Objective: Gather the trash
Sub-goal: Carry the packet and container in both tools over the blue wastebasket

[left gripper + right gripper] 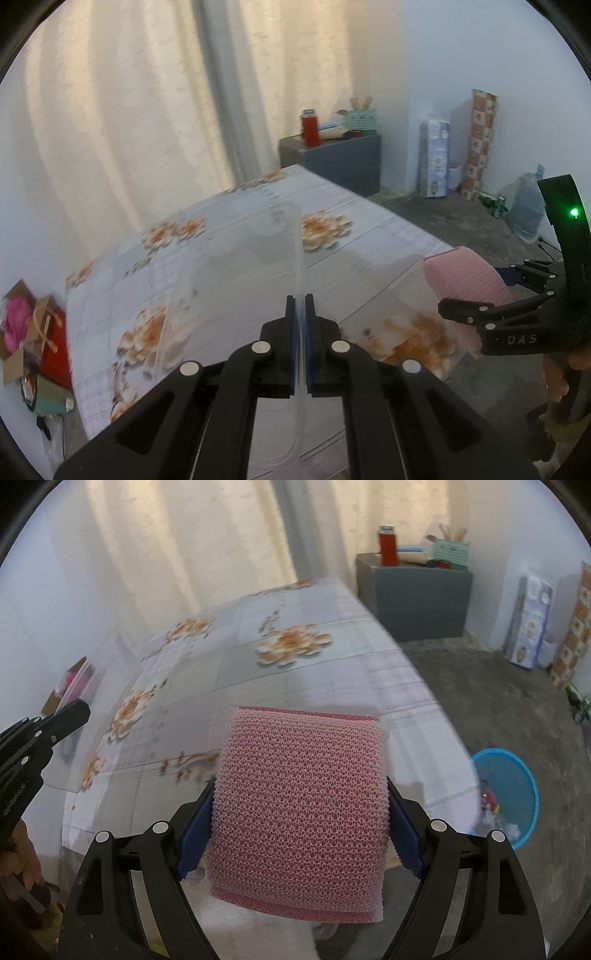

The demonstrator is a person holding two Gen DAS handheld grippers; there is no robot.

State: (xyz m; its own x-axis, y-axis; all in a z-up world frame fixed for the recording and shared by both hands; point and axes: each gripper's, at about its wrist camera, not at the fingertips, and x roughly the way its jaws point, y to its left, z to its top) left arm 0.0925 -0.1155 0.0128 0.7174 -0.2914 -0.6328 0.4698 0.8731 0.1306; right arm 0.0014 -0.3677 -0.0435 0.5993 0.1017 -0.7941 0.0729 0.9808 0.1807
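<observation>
My left gripper (303,325) is shut on the rim of a clear plastic container (236,266), which hangs over the floral table (369,229). The same container (99,686) shows faintly at the left of the right wrist view, held by the left gripper (79,710). My right gripper (300,805) is shut on a pink mesh sponge (299,812), its blue pads pressing both sides, above the table's near edge. That sponge (461,273) and the right gripper (476,314) appear at the right of the left wrist view. A blue bin (513,794) with trash stands on the floor to the right.
A grey cabinet (332,162) with a red flask (311,127) and boxes stands in the corner. A clear water jug (528,206) and tall packages (434,158) line the far wall. Cardboard and a red bag (33,332) lie left of the table. Curtains hang behind.
</observation>
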